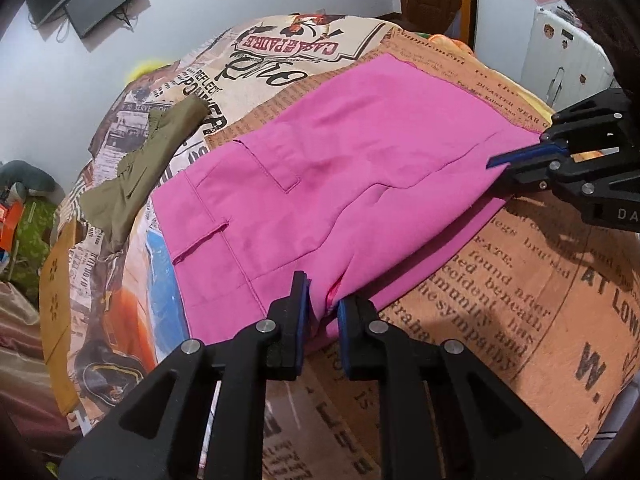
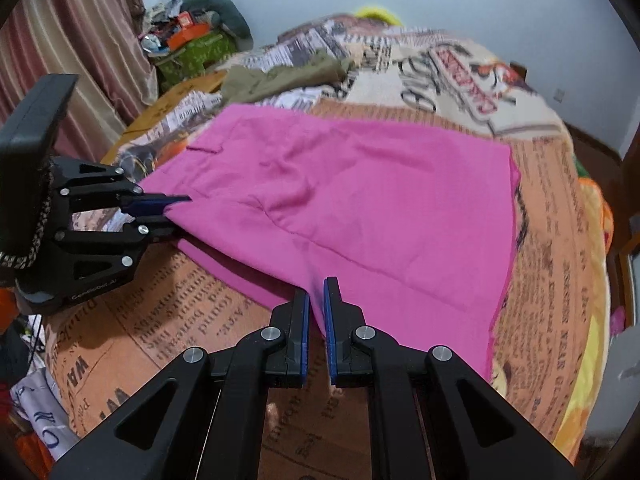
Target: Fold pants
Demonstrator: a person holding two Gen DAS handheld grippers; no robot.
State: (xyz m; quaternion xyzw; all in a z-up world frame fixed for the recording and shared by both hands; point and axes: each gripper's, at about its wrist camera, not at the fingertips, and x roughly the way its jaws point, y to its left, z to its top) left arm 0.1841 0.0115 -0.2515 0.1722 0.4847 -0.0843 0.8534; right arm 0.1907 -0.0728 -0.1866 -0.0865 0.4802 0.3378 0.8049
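Both grippers, left gripper point(image 1: 323, 300) and right gripper point(image 2: 316, 300), have their jaws pinched shut on the near edge of the pink pants point(image 1: 340, 160), which lie half-folded on the bed point(image 1: 520, 300). I judge the next move needs both carrying this edge across evenly.

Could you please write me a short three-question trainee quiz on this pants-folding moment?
1. True or false: both grippers pinch the near edge of the pink pants.
2. Which garment lies apart, untouched? A) olive garment B) blue jeans C) white shirt
3. What covers the bed?

Key:
1. True: the left gripper and right gripper each clamp pink cloth.
2. A.
3. A newspaper-print bedspread.
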